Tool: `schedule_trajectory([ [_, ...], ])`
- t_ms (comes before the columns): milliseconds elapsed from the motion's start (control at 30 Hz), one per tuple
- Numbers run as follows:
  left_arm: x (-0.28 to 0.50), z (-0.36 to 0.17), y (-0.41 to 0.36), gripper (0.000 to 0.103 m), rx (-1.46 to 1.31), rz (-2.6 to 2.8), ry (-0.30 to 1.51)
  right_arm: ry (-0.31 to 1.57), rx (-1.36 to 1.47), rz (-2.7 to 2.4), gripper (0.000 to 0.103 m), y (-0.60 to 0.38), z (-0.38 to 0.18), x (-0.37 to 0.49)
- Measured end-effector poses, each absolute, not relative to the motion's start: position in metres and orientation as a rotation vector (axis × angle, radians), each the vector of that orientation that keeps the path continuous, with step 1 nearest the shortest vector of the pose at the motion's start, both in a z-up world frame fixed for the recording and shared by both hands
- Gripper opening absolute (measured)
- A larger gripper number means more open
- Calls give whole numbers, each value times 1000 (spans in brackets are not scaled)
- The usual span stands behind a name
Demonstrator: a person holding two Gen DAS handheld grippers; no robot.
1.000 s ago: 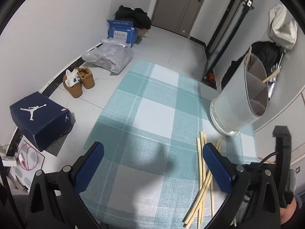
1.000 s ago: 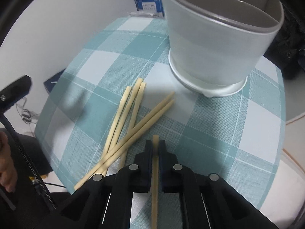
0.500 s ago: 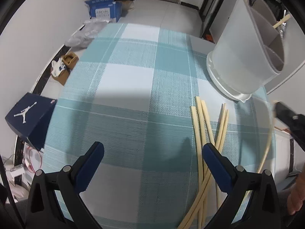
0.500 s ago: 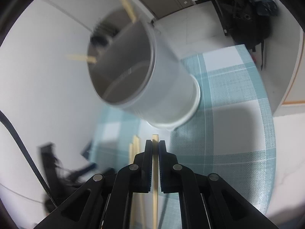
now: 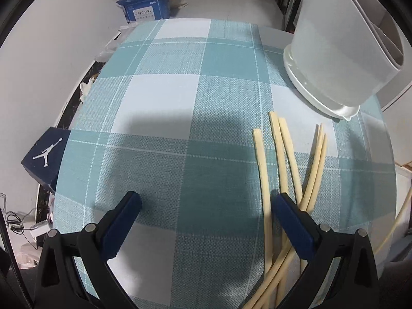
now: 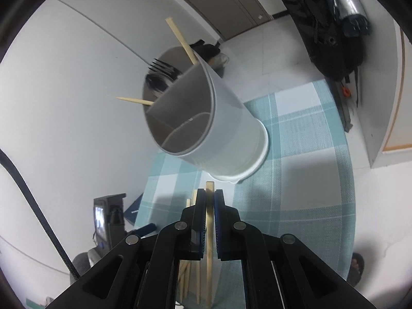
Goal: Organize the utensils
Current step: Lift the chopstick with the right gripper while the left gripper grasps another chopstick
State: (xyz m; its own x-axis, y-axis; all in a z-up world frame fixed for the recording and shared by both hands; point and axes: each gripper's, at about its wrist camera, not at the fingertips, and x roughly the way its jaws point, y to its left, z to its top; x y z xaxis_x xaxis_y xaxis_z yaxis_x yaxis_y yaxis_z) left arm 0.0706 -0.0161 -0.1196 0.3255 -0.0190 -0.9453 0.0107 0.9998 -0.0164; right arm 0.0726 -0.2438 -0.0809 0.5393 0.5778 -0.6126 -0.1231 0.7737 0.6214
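Note:
Several pale wooden chopsticks (image 5: 283,159) lie loose on the teal checked tablecloth (image 5: 180,103). My left gripper (image 5: 206,206) is open just above the cloth, its right finger (image 5: 293,221) over the chopsticks. A white divided utensil holder (image 5: 332,59) stands at the far right. In the right wrist view the holder (image 6: 206,128) holds two chopsticks and a dark fork (image 6: 164,69). My right gripper (image 6: 209,200) is shut on one chopstick (image 6: 209,221), lifted above the table and below the holder's mouth.
The table edge curves along the left, with the floor below. A navy shoe box (image 5: 43,159) and a blue carton (image 5: 144,7) sit on the floor. A wall and door stand behind the holder. My left gripper shows in the right wrist view (image 6: 110,219).
My right gripper has lifted its chopstick off the table and tilted up toward the holder's mouth. My left gripper has moved down and forward over the cloth, beside the loose chopsticks.

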Motion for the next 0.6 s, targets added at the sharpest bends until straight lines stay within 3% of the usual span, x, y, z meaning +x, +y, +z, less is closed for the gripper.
schedule_trajectory([
  [167,82,-117,-14,91,-12,-19,1248,903,558,447,5,-244,-79,71],
  [300,89,-112,-23,65,6,-51,1243,891,547,449,5,-243,-76,69],
  [433,95,-113,-31,52,24,-80,1246,888,549,448,5,-244,-77,70],
  [600,98,-111,-38,16,13,-88,1253,888,553,443,5,-245,-76,71],
])
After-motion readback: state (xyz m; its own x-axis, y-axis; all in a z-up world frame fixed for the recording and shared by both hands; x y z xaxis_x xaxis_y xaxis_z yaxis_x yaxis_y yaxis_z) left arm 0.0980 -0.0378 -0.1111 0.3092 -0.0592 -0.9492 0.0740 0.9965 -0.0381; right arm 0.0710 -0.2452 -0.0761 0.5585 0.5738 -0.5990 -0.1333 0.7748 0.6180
